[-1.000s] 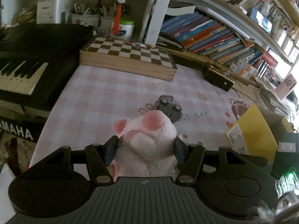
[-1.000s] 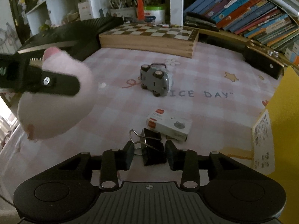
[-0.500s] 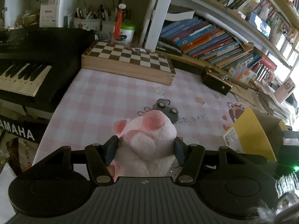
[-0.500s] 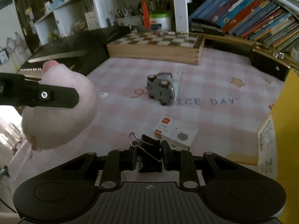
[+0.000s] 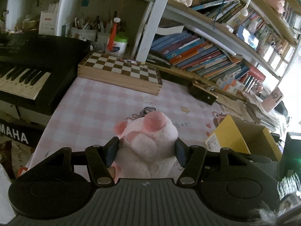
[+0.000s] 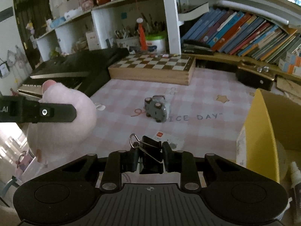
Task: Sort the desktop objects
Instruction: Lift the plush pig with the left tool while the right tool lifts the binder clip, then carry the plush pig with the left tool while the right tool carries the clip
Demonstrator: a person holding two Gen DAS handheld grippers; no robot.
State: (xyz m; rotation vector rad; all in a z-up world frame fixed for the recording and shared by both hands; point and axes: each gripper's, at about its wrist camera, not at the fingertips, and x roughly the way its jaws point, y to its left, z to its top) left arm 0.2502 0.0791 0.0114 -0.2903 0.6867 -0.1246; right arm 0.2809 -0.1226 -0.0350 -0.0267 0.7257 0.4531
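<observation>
My left gripper (image 5: 147,150) is shut on a pink plush pig (image 5: 150,137) and holds it above the pink checked table mat (image 5: 97,109). In the right wrist view the pig (image 6: 62,124) hangs at the left, clamped by a left finger (image 6: 54,112). My right gripper (image 6: 149,156) is shut on a black binder clip (image 6: 151,156) and holds it above the mat (image 6: 197,131). A grey toy car (image 6: 156,109) lies on its side mid-mat. A small white box (image 6: 167,141) lies just beyond the clip, partly hidden.
An open yellow cardboard box (image 6: 263,131) stands at the right; it also shows in the left wrist view (image 5: 242,137). A wooden chessboard box (image 6: 152,68) and bookshelves are at the back. A black keyboard (image 5: 28,69) borders the left. A black case (image 6: 254,77) lies back right.
Both grippers have risen with their loads, so the table looks farther away. The binder clip has left the mat and the small white box is now partly behind it.
</observation>
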